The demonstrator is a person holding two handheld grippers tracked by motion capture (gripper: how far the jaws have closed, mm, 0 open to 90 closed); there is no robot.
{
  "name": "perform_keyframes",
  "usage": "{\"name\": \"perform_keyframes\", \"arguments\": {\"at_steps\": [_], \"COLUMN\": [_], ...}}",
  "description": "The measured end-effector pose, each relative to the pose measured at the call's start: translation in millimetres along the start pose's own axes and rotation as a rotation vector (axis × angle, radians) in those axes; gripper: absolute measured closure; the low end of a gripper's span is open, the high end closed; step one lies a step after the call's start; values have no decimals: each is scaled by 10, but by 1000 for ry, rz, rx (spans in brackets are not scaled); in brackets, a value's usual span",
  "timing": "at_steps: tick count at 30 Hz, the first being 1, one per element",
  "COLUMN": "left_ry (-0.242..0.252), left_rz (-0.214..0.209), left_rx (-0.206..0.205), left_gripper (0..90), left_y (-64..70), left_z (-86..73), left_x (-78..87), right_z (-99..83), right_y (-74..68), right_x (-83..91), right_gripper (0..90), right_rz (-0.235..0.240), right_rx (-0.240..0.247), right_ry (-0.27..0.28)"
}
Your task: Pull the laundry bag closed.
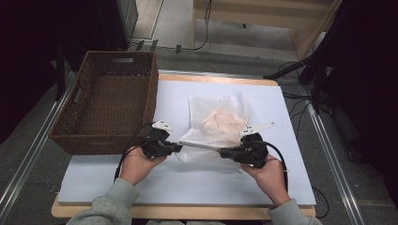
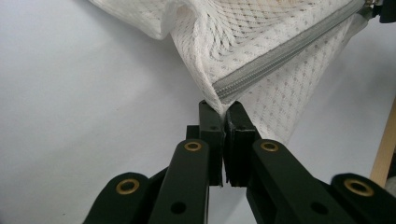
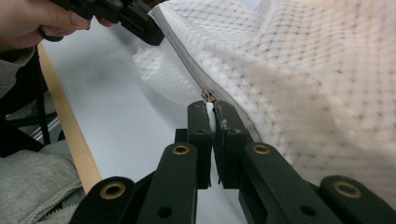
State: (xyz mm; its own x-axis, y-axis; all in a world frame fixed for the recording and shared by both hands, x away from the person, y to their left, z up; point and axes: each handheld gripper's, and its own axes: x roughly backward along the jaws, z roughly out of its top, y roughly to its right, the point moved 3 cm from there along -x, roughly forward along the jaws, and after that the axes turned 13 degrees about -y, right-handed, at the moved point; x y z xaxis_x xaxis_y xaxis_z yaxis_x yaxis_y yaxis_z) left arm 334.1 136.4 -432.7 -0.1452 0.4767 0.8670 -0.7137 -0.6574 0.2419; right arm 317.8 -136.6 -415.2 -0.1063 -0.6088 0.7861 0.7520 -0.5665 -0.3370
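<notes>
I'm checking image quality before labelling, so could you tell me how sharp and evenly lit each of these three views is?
High view: the white table is evenly lit, the surroundings fall dark, and the mesh bag looks slightly washed out. Left gripper view: the zipper and mesh are sharp, while the left gripper jaws nearest the camera soften. Right gripper view: the mesh at right blurs heavily; the right gripper tips are crisp.

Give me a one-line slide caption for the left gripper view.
Left claw shut on the corner of a white mesh zippered laundry bag, at the end of its grey zipper, above the white table sheet.
</notes>
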Motion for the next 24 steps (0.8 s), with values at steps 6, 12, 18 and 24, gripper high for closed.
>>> {"name": "perform_keyframes", "arguments": {"at_steps": [6,12,18,24], "left_ry": [4,0,-5,-3], "left_rz": [-10,-7,-9,-13], "left_rx": [-7,-8,-3,-3], "left_gripper": [879,878,877,876], "left_y": [13,12,6,9], "left_z": [26,30,15,16], "left_x": [-19,-20,-39,-41], "right_z": [-34,-40,-38,-38], "right_y": [30,41,48,55], "right_x": [29,16,4,12], "right_gripper": [874,874,874,873], "right_rz": [-5,-5,-1,9], "right_rx": [-15,-23,-26,-29], "right_ry": [10,7,4,5]}}
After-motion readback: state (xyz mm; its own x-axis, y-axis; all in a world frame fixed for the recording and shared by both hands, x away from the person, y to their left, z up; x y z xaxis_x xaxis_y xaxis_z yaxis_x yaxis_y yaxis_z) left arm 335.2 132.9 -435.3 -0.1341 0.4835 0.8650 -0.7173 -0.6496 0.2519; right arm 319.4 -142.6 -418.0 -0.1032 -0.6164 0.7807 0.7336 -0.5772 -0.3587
